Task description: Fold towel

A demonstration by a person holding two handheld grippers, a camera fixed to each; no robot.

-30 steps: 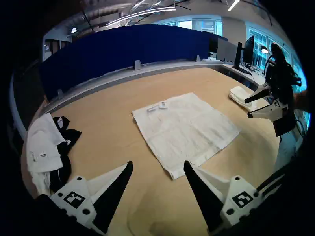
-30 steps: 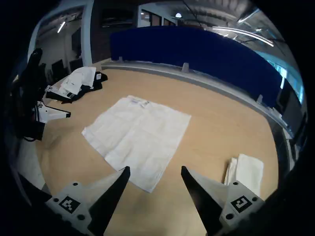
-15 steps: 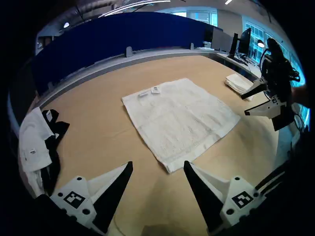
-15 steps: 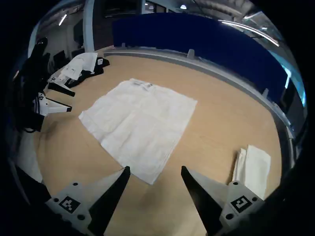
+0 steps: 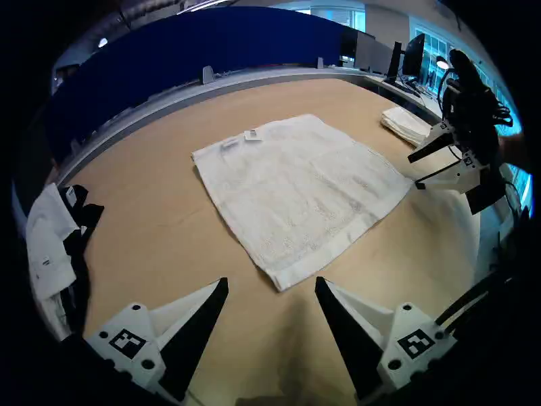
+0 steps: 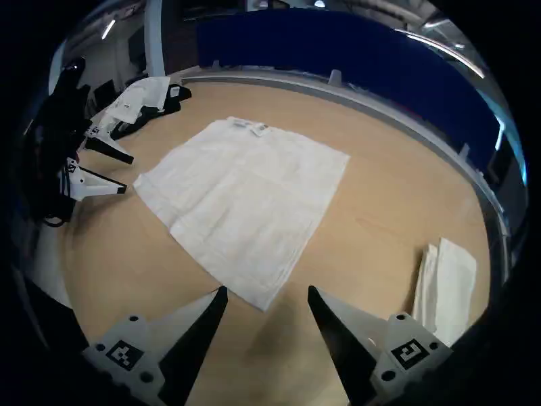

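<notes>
While the towel (image 5: pixel 297 183) lies flat on the table (image 5: pixel 155 223), the left gripper (image 5: pixel 270 280) and right gripper (image 6: pixel 267 289) hover spread and empty by its near corners, where a shallow pinch could slip and rumple it.

The towel (image 5: pixel 297 189) lies spread flat on the middle of the tabletop (image 5: pixel 155 203). Its two corners nearest the near edge each lie just before a gripper, one at the left gripper (image 5: pixel 270 298) and the other at the right gripper (image 6: pixel 265 304). A clothes heap (image 5: pixel 54 250) lies by the left edge and a folded stack (image 5: pixel 404 125) by the right edge. A partition (image 5: pixel 189 51) stands behind the far edge.
</notes>
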